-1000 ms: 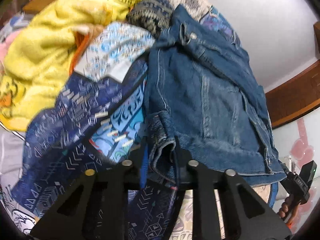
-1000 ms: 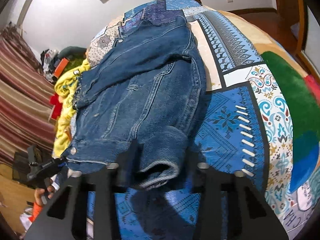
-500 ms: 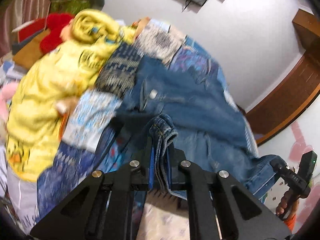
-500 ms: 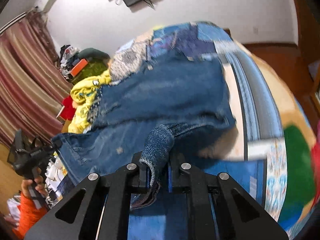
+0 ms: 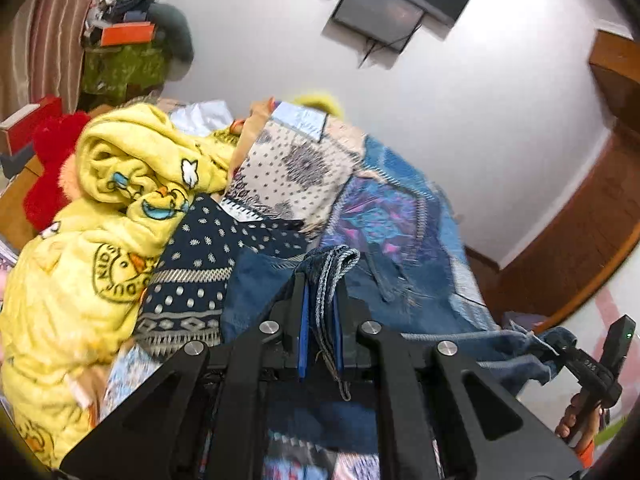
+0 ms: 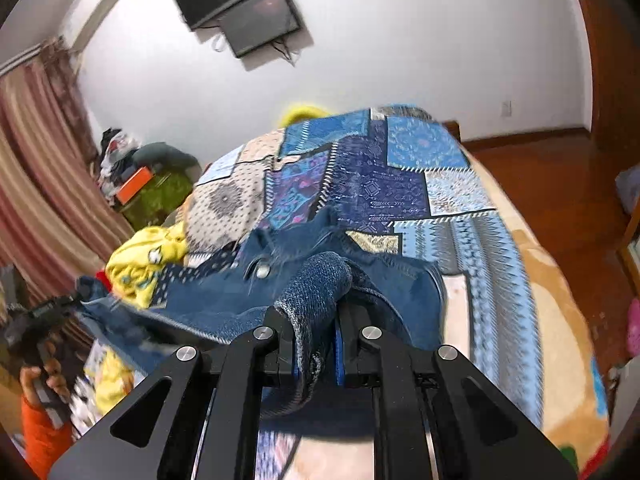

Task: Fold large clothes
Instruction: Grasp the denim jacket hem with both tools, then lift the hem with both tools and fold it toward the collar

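Patchwork bed [image 6: 460,200], denim jacket [image 5: 256,292] clamped in hand-held gripper [image 5: 320,320]

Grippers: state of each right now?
Left gripper: closed on the denim jacket hem.
Right gripper: closed on a bunched fold of the same jacket.

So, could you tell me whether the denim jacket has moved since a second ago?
Yes. The denim jacket, then flat on the patchwork bedspread, now hangs lifted off it, pinched by both tools, toward the wall-mounted screen.

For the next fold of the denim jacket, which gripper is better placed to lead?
Neither clearly. The left gripper and right gripper are each shut on a bunched part of the denim jacket, lifted above the quilt; likely both carry it together.
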`<state>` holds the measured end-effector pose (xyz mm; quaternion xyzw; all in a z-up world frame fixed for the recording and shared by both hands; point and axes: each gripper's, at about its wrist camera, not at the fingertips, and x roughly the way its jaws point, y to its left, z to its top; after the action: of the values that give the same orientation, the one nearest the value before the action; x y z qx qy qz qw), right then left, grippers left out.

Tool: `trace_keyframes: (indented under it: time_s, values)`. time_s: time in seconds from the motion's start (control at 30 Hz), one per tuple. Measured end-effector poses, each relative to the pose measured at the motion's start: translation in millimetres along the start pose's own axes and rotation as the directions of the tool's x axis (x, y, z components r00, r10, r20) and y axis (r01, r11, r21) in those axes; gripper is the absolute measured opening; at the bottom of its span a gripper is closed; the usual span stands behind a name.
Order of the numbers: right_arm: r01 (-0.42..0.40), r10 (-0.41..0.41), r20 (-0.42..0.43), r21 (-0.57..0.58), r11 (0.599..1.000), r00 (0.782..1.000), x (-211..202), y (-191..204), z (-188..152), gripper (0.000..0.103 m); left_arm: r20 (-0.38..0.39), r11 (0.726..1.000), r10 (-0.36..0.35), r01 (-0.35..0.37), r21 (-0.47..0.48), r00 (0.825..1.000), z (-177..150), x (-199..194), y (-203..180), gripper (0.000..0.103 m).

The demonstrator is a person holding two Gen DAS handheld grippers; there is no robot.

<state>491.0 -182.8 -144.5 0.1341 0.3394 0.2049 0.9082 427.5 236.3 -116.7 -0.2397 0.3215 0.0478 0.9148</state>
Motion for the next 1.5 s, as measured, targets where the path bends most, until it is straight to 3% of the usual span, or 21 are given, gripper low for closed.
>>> trace_keyframes:
  time_s: [0.2,0.43,0.5,0.6,0.7,0.77,0.8,0.83,0.97,1.03,1.1,1.17,1.27,1.4,1.5]
  values:
    - [0.012,-0.007,-0.093,0.045,0.999,0.996,77.3,-29.0,11.6,0.011,-0.108,0.989,0.129,-0.120,0.084,0.986,0.5,96.8,9.1,0.009]
    - [-0.029,0.047,-0.195,0.096,0.995,0.980,116.0,-62.4,3.8,0.014,-0.200,0.979,0.181,-0.156,0.133,0.963,-17.3,155.9,29.1,0.016]
    - [-0.043,0.059,-0.218,0.077,0.996,0.974,114.0,-62.9,3.3,0.016,-0.195,0.960,0.239,-0.200,0.197,0.951,-21.7,162.7,25.8,0.022]
    - [-0.045,0.056,-0.259,0.049,0.998,0.964,110.8,-64.0,7.1,0.019,-0.203,0.915,0.315,-0.239,0.326,0.927,-27.6,171.4,18.3,0.023]
    - [-0.015,0.022,-0.262,0.030,0.999,0.965,95.9,-66.8,10.3,0.031,-0.233,0.905,0.343,-0.255,0.340,0.910,-27.6,173.9,19.5,0.023]
    - [0.138,-0.139,-0.181,-0.019,0.990,0.974,69.3,-71.9,14.6,0.059,-0.249,0.904,0.356,-0.265,0.336,0.901,-25.4,173.7,19.3,0.023]
    - [0.184,-0.185,-0.155,-0.021,0.983,0.970,60.2,-74.4,15.6,0.066,-0.257,0.906,0.358,-0.267,0.327,0.898,-24.2,171.6,19.0,0.023]
    - [0.233,-0.232,-0.136,-0.009,0.972,0.963,47.9,-79.8,16.2,0.075,-0.256,0.909,0.353,-0.265,0.321,0.900,-22.5,166.8,16.9,0.023]
    - [0.217,-0.214,-0.154,0.006,0.976,0.965,8.2,-89.3,6.7,0.075,-0.229,0.913,0.300,-0.210,0.349,0.926,-16.7,129.1,-4.4,0.025]
    - [0.224,-0.225,-0.156,-0.026,0.974,0.962,-1.8,-82.2,-0.4,0.075,-0.206,0.907,0.274,-0.182,0.379,0.939,-16.5,107.1,-17.8,0.035]
    - [0.212,-0.219,-0.157,-0.062,0.975,0.963,-8.9,-70.6,-9.9,0.075,-0.147,0.876,0.268,-0.177,0.449,0.952,-21.7,81.6,-35.6,0.062]
    - [0.186,-0.198,-0.163,-0.086,0.979,0.967,-7.4,-59.7,-15.7,0.076,-0.089,0.834,0.258,-0.176,0.522,0.962,-32.0,62.7,-51.1,0.069]
    - [0.145,-0.167,-0.178,-0.130,0.981,0.970,3.5,-38.4,-27.2,0.077,-0.094,0.792,0.247,-0.145,0.594,0.964,-52.4,51.0,-66.7,0.075]
    - [0.086,-0.132,-0.221,-0.207,0.975,0.966,27.4,-7.0,-47.9,0.078,-0.171,0.786,0.219,-0.070,0.614,0.961,-80.3,60.0,-73.9,0.080]
    - [0.049,-0.116,-0.258,-0.250,0.967,0.959,45.7,9.9,-62.3,0.078,-0.235,0.786,0.225,-0.034,0.618,0.946,-103.5,82.6,-76.5,0.080]
